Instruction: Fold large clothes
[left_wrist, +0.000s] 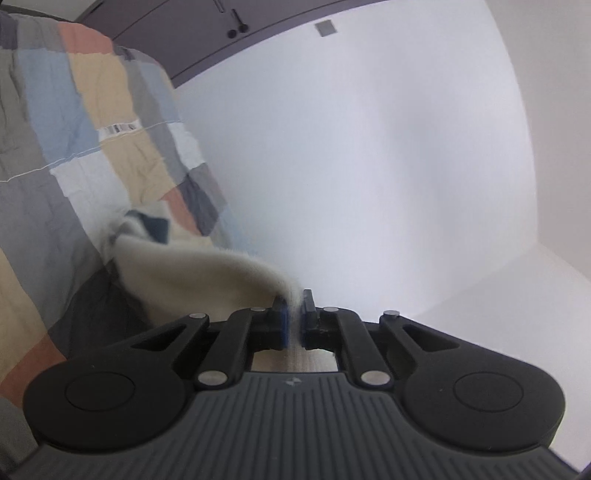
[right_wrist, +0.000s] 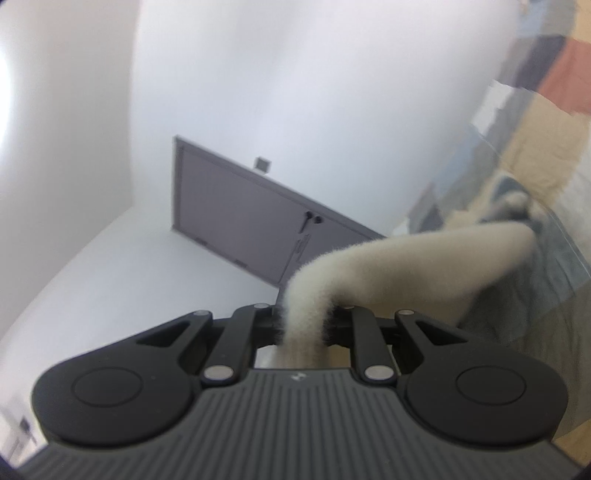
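Item one, left gripper (left_wrist: 294, 314): black linkage body, blue pads (left_wrist: 283, 325) on the fingertips. The fingers are pinching a thin edge of a cream fleece garment (left_wrist: 192, 273), the pads nearly meeting with only the fuzzy fabric between them. The gripper is pointing roughly level toward a white wall (left_wrist: 369, 166).

Item two, right gripper (right_wrist: 304, 325): same black build. Its fingers are clamping a thicker, rolled band of the cream fleece garment (right_wrist: 406, 258); the fabric is bulging out above and below the pinch and hiding the pads.

Item three, the garment itself: pale cream, fuzzy pile, with a dark blue-and-grey patch showing near its far part in both views. It is hanging in the air between the two grippers. In the left view it is trailing away leftward; in the right view it is arching rightward. In both, it is running back toward the bedding.

Item four, patchwork bedcover (left_wrist: 92, 129): blocks of grey, tan, pale blue, white and terracotta, wrinkled, with a pale seam line crossing it. It is lying behind and beneath the garment's far end; whether the garment is touching it there is unclear through the blur.

Item five, dark grey door (right_wrist: 240, 221) with a black handle (right_wrist: 308, 219), set in the white wall, and a small grey square plate (right_wrist: 262, 164) beside its frame.
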